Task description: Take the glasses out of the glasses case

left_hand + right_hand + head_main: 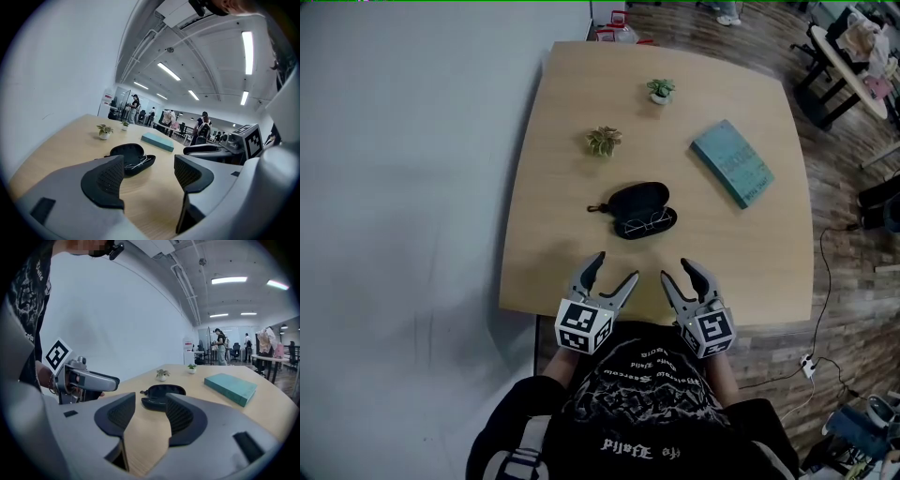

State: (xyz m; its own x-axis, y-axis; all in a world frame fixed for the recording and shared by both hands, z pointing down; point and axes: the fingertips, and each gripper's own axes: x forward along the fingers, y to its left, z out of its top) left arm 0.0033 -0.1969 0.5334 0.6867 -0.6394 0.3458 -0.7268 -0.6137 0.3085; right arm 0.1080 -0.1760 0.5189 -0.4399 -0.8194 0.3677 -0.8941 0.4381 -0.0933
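Note:
A black glasses case (641,211) lies open in the middle of the wooden table (562,103), its lid toward the far side. Thin wire-framed glasses (644,223) rest in its near half. The case shows too in the left gripper view (131,158) and the right gripper view (161,395). My left gripper (615,267) hovers over the table's near edge, open and empty, short of the case. My right gripper (676,270) is beside it, open and empty as well. In the left gripper view the left gripper (149,180) has nothing between its jaws; likewise the right gripper (146,417).
A teal book (732,162) lies right of the case. Two small potted plants (603,141) (660,90) stand beyond it. A white wall runs along the table's left side. Cables and office furniture lie on the floor at right; people stand far off.

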